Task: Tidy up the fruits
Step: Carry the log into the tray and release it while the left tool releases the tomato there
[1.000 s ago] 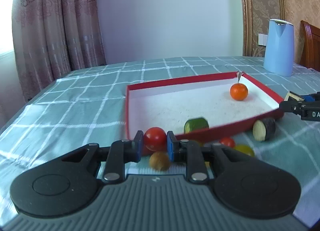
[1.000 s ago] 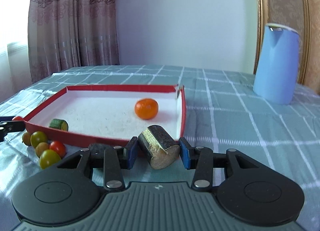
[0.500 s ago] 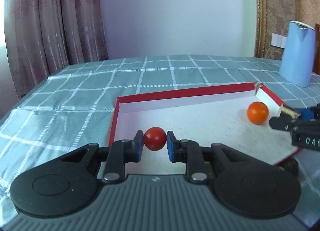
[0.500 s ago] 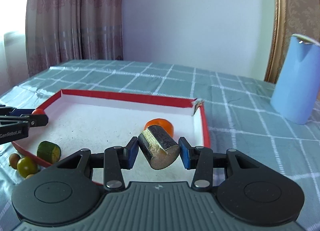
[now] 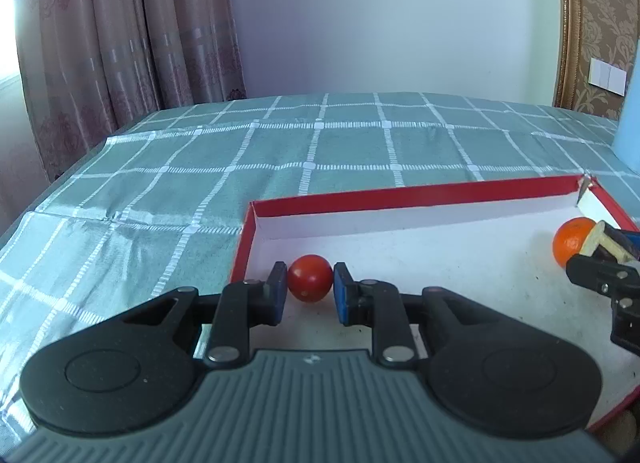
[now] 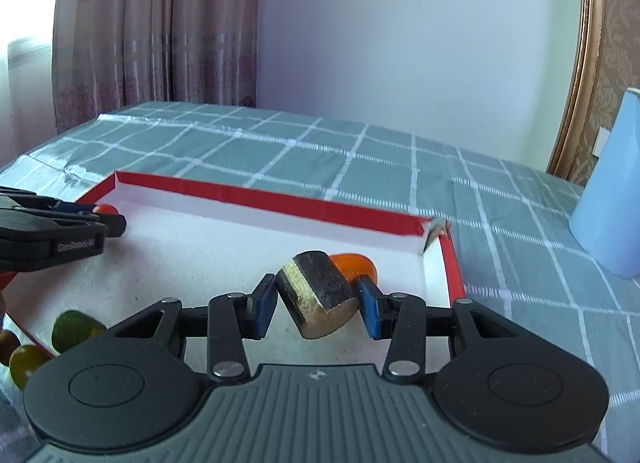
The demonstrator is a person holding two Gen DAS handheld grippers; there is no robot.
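Gripping a red cherry tomato (image 5: 310,278) between its blue pads, the left gripper (image 5: 310,290) holds the fruit over the near left corner of the red-rimmed tray (image 5: 400,194), just inside the wall; the pads press on both flanks, so it is clenched on the tomato, and whether the fruit already touches the white floor cannot be told. That spot looks chosen to keep the small round fruit away from the orange mandarin (image 5: 572,241) at the far right end.

From the right wrist view, the right gripper (image 6: 318,305) is closed on a stubby dark-skinned cut chunk with a pale end face (image 6: 318,301), tilted in the jaws and held above the tray floor close to the mandarin (image 6: 354,266). I cannot say what fruit the chunk is.

A green piece (image 6: 74,330) lies at the tray's near edge, and a yellow-green cherry tomato (image 6: 26,359) waits outside on the checked cloth of the tabletop (image 6: 500,199), so sorting seems partway done. Both carried pieces appear ready to be set down; the tomato may roll once freed.
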